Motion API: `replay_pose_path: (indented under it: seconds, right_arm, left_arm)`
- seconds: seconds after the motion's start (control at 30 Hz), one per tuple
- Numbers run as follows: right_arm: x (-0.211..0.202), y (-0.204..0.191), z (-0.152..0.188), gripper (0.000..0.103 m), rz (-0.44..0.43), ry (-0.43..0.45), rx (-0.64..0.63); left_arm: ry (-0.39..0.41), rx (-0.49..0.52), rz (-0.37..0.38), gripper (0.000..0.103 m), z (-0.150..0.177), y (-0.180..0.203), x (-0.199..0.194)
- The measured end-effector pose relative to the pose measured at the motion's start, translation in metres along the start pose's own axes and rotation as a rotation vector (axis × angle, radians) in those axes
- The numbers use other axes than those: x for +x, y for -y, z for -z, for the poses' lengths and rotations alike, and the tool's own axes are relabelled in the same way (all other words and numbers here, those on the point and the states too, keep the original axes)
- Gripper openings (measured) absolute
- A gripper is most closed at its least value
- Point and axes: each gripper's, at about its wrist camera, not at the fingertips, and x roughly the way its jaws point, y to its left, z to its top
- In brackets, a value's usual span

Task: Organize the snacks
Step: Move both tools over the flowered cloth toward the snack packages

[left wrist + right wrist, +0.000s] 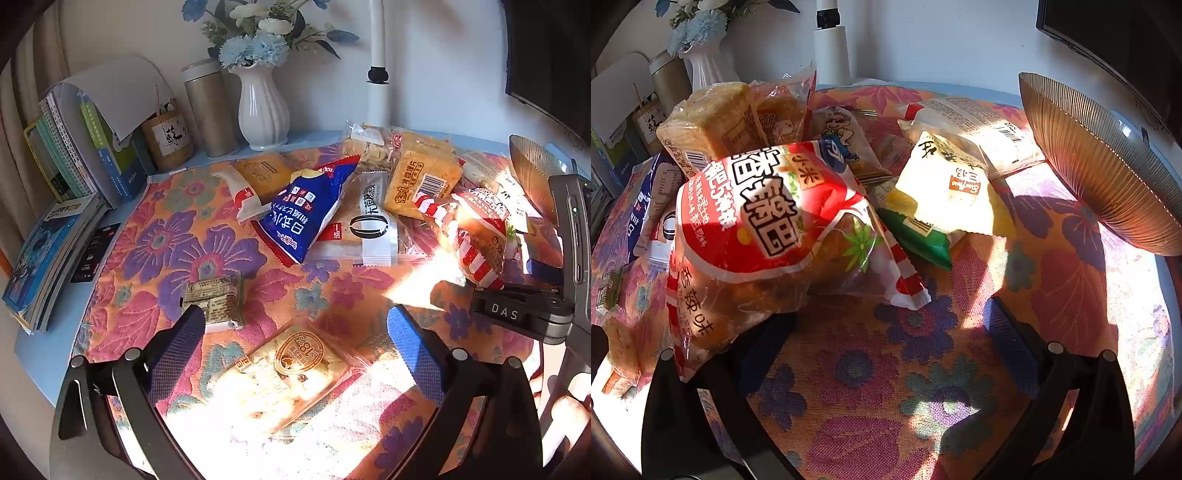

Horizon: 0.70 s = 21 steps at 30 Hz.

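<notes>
My left gripper point(295, 325) stands open above the floral cloth point(155, 236), its blue pads wide apart. Below and between them lies a pale bread packet point(284, 380), untouched. A small brown snack pack point(216, 301) sits just beyond the left pad. Farther back lie a blue bag point(306, 210), a clear bread bag point(373, 225) and a yellow toast packet point(421, 184). My right gripper point(890, 321) is open too, over bare cloth. A red-and-white snack bag point(768, 236) rests against its left finger point(764, 339). A yellow packet point(945, 188) and a green packet point(919, 236) lie ahead.
A ribbed brown bowl point(1100, 166) stands at the right edge of the table. Books point(74, 166), a jar, a thermos point(210, 110), a white vase point(262, 110) with flowers and a white lamp post point(376, 74) line the back wall. Strong sunlight washes out the near cloth.
</notes>
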Motion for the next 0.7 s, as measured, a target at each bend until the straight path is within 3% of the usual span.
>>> replay_pose_path:
  seconds: [0.17, 0.27, 0.33, 0.53, 0.6, 0.7]
  right_arm:
    - [0.0, 0.0, 0.0, 0.1, 0.001, -0.004, 0.002]
    - [-0.006, 0.0, 0.003, 0.1, -0.006, -0.061, 0.003]
    - [-0.019, 0.001, 0.01, 0.1, -0.024, -0.111, 0.008]
    - [-0.042, -0.002, 0.036, 0.1, -0.055, -0.118, -0.035]
    - [-0.058, 0.0, 0.045, 0.1, -0.094, -0.066, -0.032]
    - [-0.091, -0.002, 0.052, 0.1, -0.094, 0.081, -0.064]
  left_arm:
    - [0.009, -0.013, -0.015, 0.098, 0.004, 0.007, -0.007]
    - [-0.026, -0.029, 0.004, 0.098, 0.002, 0.002, -0.005]
    - [-0.022, -0.039, 0.003, 0.098, 0.001, 0.001, -0.01]
    - [-0.022, -0.06, -0.004, 0.098, 0.005, -0.005, -0.02]
    - [-0.015, -0.06, -0.009, 0.098, 0.006, -0.005, -0.024]
    - [-0.011, -0.068, 0.008, 0.098, 0.009, -0.01, -0.027]
